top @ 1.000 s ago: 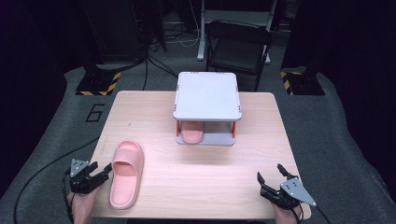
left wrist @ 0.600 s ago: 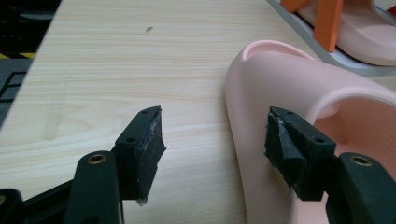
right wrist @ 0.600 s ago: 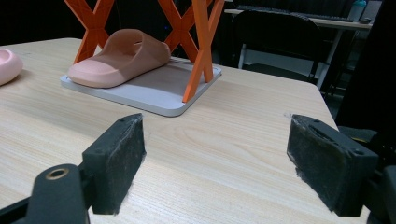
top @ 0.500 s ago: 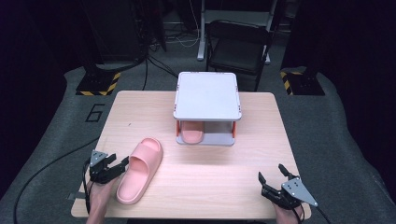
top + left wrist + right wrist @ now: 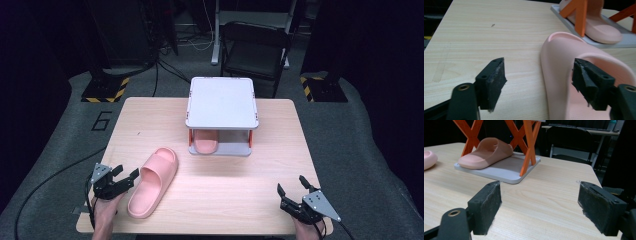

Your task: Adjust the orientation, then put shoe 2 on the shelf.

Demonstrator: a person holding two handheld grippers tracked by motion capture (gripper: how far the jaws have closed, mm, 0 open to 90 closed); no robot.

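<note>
Here, a wooden table (image 5: 220, 175) carries a small two-level rack (image 5: 222, 102) with a grey top, a grey base and orange cross-braced legs, standing toward the far middle of the tabletop. One pink slipper (image 5: 206, 141) lies on the rack's lower shelf, beneath the top plate, its toe toward the near side. A second pink slipper (image 5: 154, 181) lies on the bare table at the near left, angled so that its far end leans toward the rack, well apart from it. The left gripper (image 5: 126, 181), held in a hand (image 5: 106, 210) at the near left edge, has its jaws spread; in the left gripper view one jaw stands over bare wood and the other over the slipper's strap, and whether that jaw touches the strap cannot be told. The right gripper (image 5: 292, 190) sits at the near right corner, jaws spread wide over bare table and holding nothing, facing the rack. A dark folding chair (image 5: 260, 50) stands on the floor beyond the table.
</note>
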